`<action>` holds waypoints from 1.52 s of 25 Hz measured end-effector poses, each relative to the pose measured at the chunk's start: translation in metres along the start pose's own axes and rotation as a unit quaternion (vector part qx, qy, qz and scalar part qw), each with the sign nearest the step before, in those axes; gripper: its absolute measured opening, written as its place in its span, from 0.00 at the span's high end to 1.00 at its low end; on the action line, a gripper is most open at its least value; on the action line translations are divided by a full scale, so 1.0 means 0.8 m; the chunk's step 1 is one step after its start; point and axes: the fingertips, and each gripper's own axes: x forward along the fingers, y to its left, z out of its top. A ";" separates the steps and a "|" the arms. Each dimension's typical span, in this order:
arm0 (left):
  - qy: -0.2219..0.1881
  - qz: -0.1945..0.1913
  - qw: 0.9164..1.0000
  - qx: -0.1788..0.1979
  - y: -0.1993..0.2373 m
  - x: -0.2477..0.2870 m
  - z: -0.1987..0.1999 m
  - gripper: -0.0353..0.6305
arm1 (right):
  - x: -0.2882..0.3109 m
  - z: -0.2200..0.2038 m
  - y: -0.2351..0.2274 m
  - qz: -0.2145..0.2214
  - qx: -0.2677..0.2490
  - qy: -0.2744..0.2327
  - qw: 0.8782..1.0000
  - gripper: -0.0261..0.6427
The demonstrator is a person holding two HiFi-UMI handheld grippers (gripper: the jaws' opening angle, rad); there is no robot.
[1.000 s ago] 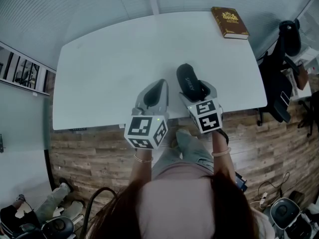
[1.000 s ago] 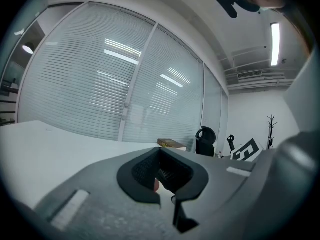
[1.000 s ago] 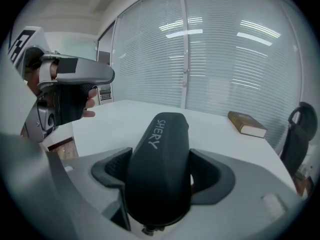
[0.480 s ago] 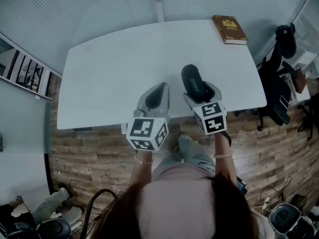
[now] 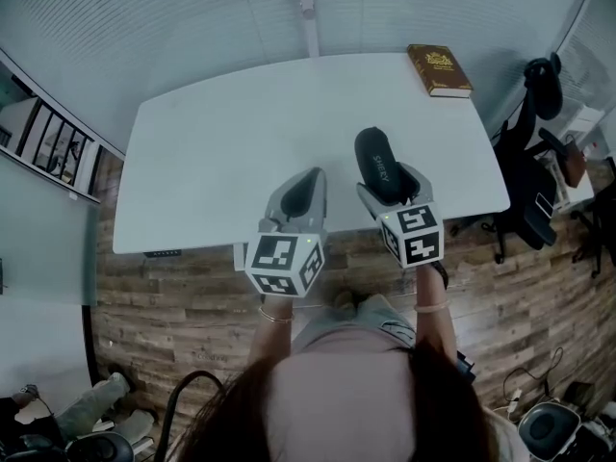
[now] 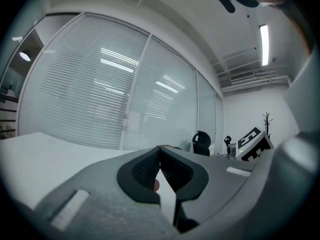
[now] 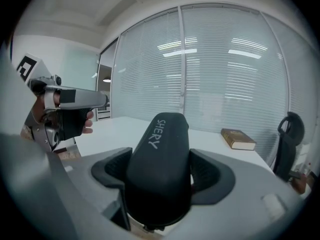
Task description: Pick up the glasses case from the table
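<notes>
Head view looks steeply down on a white table (image 5: 231,162) set on a wooden floor (image 5: 173,296), with a person standing at its 6 o'clock edge and holding a gripper in each hand. At about 5 o'clock on the tabletop, close to the near edge, the right gripper (image 5: 390,178) is clamped on the glasses case (image 5: 378,165), a dark, rounded, oblong case whose free end points toward 11 o'clock. In the right gripper view the case (image 7: 159,169) fills the gap between the jaws, both dark pads pressed against its long sides, and white lettering runs along its top. Whether its underside touches the table cannot be told from these views. The left gripper (image 5: 301,192) sits just beside it at 9 o'clock, over the near edge of the table and apart from the case. In the left gripper view the left gripper (image 6: 159,153) has its jaws clenched together, tips touching, with nothing between them. A brown book (image 5: 440,70) lies flat at the table's 1 o'clock corner, well apart from both grippers, and it also shows past the case in the right gripper view (image 7: 239,139). A black chair (image 5: 541,77) stands off the table's 3 o'clock side.
</notes>
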 end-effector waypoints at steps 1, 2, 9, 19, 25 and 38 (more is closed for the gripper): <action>-0.001 -0.001 1.000 0.001 0.000 0.000 0.001 0.94 | -0.002 0.002 -0.001 -0.001 0.000 -0.003 1.000 0.42; -0.001 -0.001 1.000 0.002 -0.001 0.000 0.001 0.94 | -0.004 0.004 -0.001 -0.002 0.000 -0.006 1.000 0.42; -0.007 -0.004 1.000 0.009 -0.015 -0.005 0.006 0.94 | -0.022 0.013 -0.006 -0.004 0.004 -0.028 1.000 0.42; -0.021 0.008 1.000 0.013 -0.052 -0.022 0.012 0.94 | -0.071 0.028 -0.005 0.014 0.012 -0.084 0.996 0.42; -0.022 0.010 1.000 0.016 -0.089 -0.029 0.013 0.94 | -0.101 0.022 -0.017 0.017 0.009 -0.094 0.995 0.42; -0.025 0.021 0.999 0.026 -0.153 -0.053 0.006 0.94 | -0.164 0.006 -0.030 0.029 0.010 -0.128 0.991 0.42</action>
